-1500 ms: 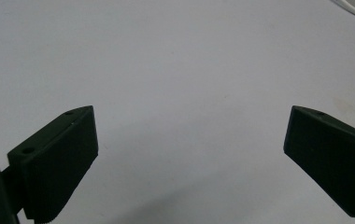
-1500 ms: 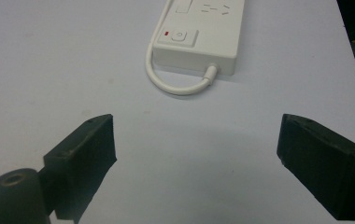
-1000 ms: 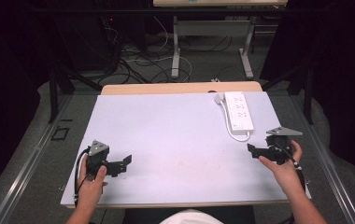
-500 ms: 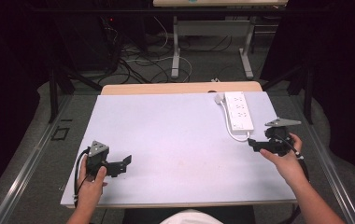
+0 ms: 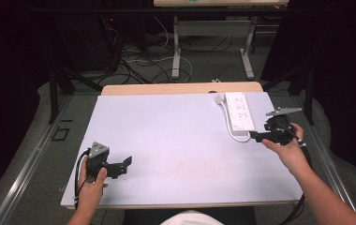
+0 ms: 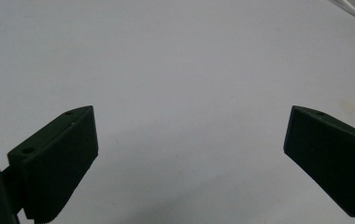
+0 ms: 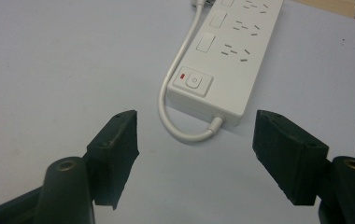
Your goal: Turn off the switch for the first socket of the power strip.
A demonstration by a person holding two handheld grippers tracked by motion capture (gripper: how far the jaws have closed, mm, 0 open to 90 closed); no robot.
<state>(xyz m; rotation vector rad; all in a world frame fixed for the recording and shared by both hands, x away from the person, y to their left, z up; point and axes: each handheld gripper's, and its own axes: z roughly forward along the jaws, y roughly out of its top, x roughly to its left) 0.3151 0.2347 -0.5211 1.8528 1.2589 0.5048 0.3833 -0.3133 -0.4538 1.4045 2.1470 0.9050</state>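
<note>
Near the far right corner of the table point(image 5: 166, 140) lies a white power strip point(image 5: 239, 110), flat on the pale surface and running lengthwise away from the person. Its white cable point(image 7: 175, 93) leaves the near end, makes a small loop on the table and goes along the left side of the strip toward the far end. In the right gripper view, a switch with a small red mark point(image 7: 193, 81) sits at the near end of the strip, and rows of sockets follow behind it.

Just beside this near end hovers the right gripper point(image 5: 256, 137), held in the person's right hand point(image 5: 286, 150). Its jaws have just been closing, but they stand apart and nothing is between them; the strip and cable are ahead of them, not touched.

Well apart, at the near left of the table, the left gripper point(image 5: 125, 164) rests in the left hand point(image 5: 92, 187), jaws spread wide over bare table.
</note>
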